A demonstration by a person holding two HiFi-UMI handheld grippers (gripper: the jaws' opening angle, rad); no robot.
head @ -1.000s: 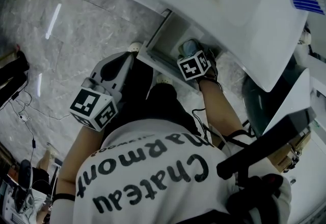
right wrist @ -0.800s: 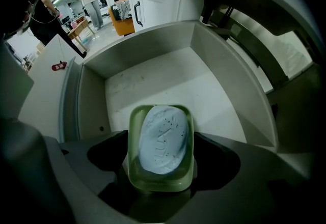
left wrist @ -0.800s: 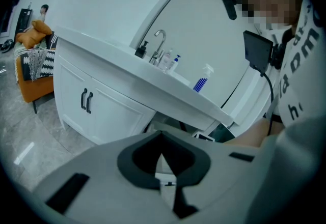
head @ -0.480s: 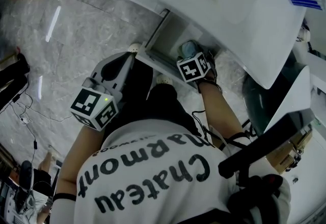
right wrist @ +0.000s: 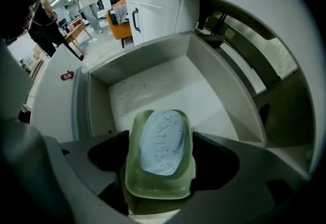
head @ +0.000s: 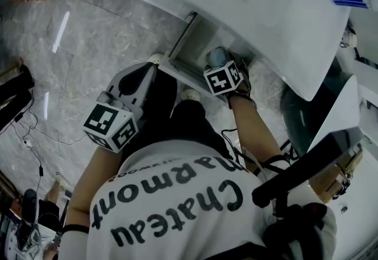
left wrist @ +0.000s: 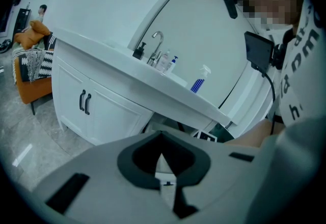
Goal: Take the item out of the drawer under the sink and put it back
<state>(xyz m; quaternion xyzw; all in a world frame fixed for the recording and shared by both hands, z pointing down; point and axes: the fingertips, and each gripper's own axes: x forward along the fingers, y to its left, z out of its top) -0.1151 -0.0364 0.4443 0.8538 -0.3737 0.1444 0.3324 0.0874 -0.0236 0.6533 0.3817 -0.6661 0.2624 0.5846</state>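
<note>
- Your right gripper (right wrist: 160, 159) is clamped on a green soap dish (right wrist: 158, 190), one jaw pressed against each long side of it.
- A pale blue bar of soap (right wrist: 162, 139) lies in the dish, speckled with dark flecks.
- The drawer (right wrist: 224, 90) is pulled out from under the white counter (head: 266, 5). The dish is held over the drawer's front edge, the end nearest you.
- No view shows whether the dish touches the drawer floor.
- Beyond the dish, the drawer floor runs pale and bare to the back wall.
- Your left gripper (left wrist: 162, 159) has its jaws together, tips meeting, with nothing between them.
- In the head view it hangs above the grey marble floor (head: 71, 64), left of the drawer and well apart from it.
- It points toward the vanity, where two white cabinet doors (left wrist: 84, 102) carry dark handles side by side.
- On the countertop (left wrist: 117, 65) a faucet (left wrist: 157, 45) stands near the middle, with a spray bottle (left wrist: 199, 79) toward the right end.
</note>
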